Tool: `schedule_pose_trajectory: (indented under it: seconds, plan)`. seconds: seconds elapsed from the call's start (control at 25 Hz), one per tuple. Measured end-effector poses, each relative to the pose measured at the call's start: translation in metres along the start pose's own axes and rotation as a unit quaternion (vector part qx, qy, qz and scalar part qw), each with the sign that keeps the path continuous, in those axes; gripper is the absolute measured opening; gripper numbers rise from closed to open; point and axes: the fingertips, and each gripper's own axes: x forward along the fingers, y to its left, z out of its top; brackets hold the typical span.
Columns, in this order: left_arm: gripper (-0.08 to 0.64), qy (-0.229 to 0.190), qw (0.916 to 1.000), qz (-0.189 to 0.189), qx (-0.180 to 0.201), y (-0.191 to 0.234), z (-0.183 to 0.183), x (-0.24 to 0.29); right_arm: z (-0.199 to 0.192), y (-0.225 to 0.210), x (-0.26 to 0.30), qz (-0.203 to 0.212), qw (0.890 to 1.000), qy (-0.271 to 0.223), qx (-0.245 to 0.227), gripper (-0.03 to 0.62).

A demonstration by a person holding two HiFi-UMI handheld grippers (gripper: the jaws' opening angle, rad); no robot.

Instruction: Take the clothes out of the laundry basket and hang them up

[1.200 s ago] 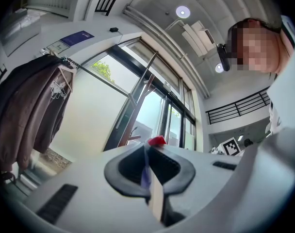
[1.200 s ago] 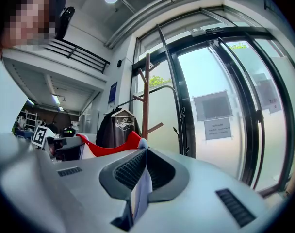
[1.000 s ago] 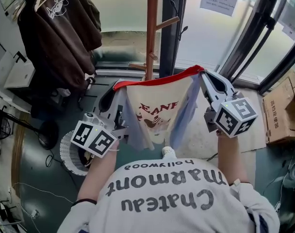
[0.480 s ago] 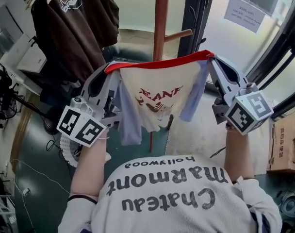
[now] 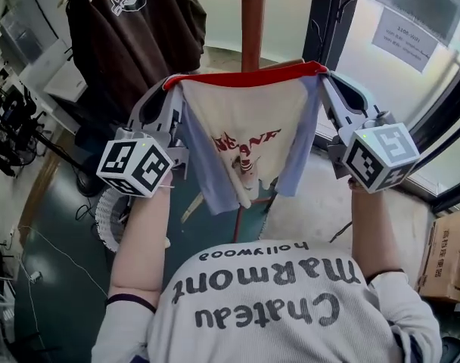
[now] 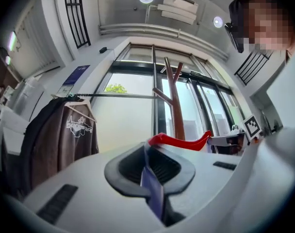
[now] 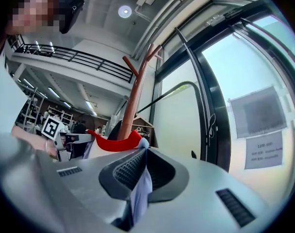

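While held up before the chest, clamped at both shoulders: T-shirt, fingers of left gripper and right gripper closed tight on cloth. Red collar line level and crosswise, body hanging below. Straight ahead, just beyond: wooden coat stand, equally near either hand.

Bright daylight from windows, fisheye bending at edges, dark corners

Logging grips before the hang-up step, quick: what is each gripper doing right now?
Left gripper: shut on the T-shirt, at one shoulder.
Right gripper: shut on the T-shirt, at the other shoulder.
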Motion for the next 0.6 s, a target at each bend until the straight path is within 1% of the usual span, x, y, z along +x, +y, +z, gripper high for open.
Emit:
schedule_pose_trajectory:
  seconds: [0.28,0.4,0.6]
  plan:
    - [0.021,0.051,0.9977,0.043,0.01,0.022,-0.044,0.003,-0.047,-0.014,0.023,0.021,0.999,0.041,-0.009,0.032]
    - [0.021,0.074,0.9957,0.055,0.003,0.026,-0.068,-0.003,-0.073,-0.015,0.027,0.033,0.997,0.064,0.005,0.032]
    - [0.021,0.103,0.9919,0.072,-0.017,0.032,-0.103,-0.015,-0.103,-0.01,0.031,0.054,0.994,0.089,0.016,0.032]
